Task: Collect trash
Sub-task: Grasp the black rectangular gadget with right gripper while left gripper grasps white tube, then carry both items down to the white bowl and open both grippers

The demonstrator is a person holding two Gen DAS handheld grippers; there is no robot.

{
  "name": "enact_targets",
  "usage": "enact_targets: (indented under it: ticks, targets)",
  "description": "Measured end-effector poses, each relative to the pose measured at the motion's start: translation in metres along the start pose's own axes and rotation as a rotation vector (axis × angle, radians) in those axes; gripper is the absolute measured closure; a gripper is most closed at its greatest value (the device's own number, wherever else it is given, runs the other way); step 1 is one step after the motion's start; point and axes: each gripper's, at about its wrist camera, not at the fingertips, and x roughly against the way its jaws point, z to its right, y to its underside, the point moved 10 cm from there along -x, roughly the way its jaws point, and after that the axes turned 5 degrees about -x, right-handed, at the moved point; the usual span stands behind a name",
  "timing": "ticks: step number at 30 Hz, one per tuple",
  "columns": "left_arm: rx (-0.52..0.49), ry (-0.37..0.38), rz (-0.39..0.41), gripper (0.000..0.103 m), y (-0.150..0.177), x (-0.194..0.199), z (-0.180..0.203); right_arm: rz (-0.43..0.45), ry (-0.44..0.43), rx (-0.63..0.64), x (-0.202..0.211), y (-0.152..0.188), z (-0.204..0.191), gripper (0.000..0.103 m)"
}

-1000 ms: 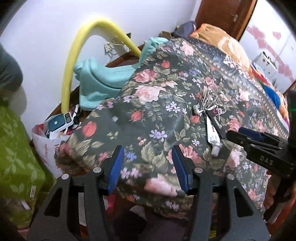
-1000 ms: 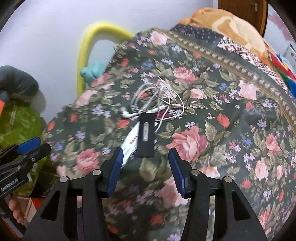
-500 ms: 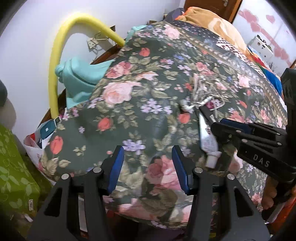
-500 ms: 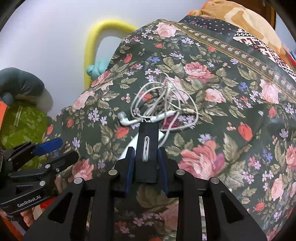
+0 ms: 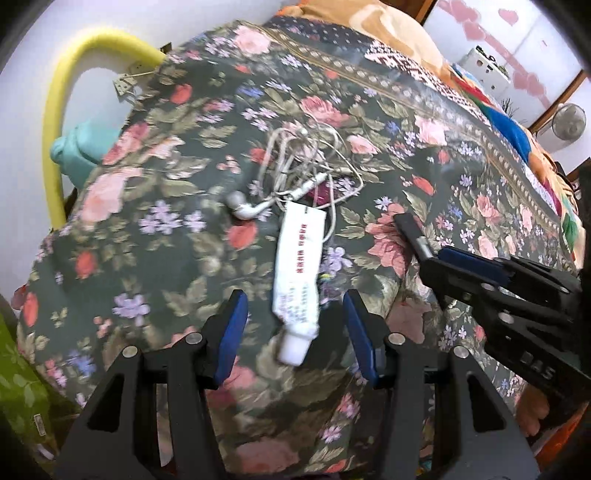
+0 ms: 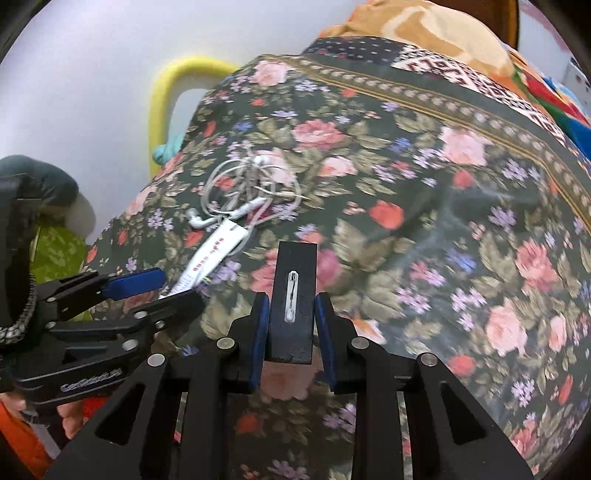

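A white squeezed tube (image 5: pixel 298 269) with red print lies on the floral bedspread (image 5: pixel 155 229), cap toward me. My left gripper (image 5: pixel 293 332) is open, its blue pads on either side of the tube's cap end. A tangle of white earphones (image 5: pixel 295 177) lies just beyond the tube. My right gripper (image 6: pixel 291 325) is shut on a flat black box (image 6: pixel 293 295) with a small clear window, lifted off the bed; it shows in the left wrist view (image 5: pixel 412 232) at the right. The tube (image 6: pixel 214 254) and earphones (image 6: pixel 247 192) also show in the right wrist view.
A yellow foam hoop (image 5: pixel 62 110) and teal cloth (image 5: pixel 70 147) sit by the white wall left of the bed. Orange and coloured bedding (image 5: pixel 391 29) lies farther back. A green patterned bag (image 6: pixel 55 251) stands at the bed's left side.
My right gripper closed on the black box and lifted it off the tube, moving right. My left gripper moved right over the bed until its open pads flank the tube.
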Motion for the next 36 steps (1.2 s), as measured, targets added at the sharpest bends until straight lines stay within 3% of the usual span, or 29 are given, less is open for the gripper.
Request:
enact_targets:
  ticks: [3,5,7,10,15,24,36]
  targets:
    - [-0.031,-0.031,0.022,0.051,-0.005,-0.006,0.005,0.007,0.005,-0.012,0.002,-0.001,0.006,0.080]
    - [-0.036,-0.016,0.026,0.058,-0.007,-0.007,0.007,0.012,0.004,-0.018,0.005,-0.001,0.008,0.080]
    - [-0.027,-0.024,0.026,0.076,-0.008,-0.007,0.004,0.016,0.002,-0.023,0.008,-0.001,0.008,0.080]
    - [-0.028,-0.036,0.019,0.091,-0.007,-0.004,0.002,0.030,-0.004,-0.023,0.015,-0.002,0.005,0.080]
    - [-0.040,-0.053,0.030,0.093,0.000,0.012,0.004,0.063,-0.018,-0.014,0.030,-0.006,-0.005,0.080]
    - [0.012,-0.032,0.129,0.093,0.011,0.069,-0.002,0.121,-0.038,0.030,0.058,-0.006,-0.037,0.080]
    - [0.104,-0.088,0.231,0.093,0.054,0.137,-0.052,0.153,-0.081,0.142,0.080,0.008,-0.115,0.080]
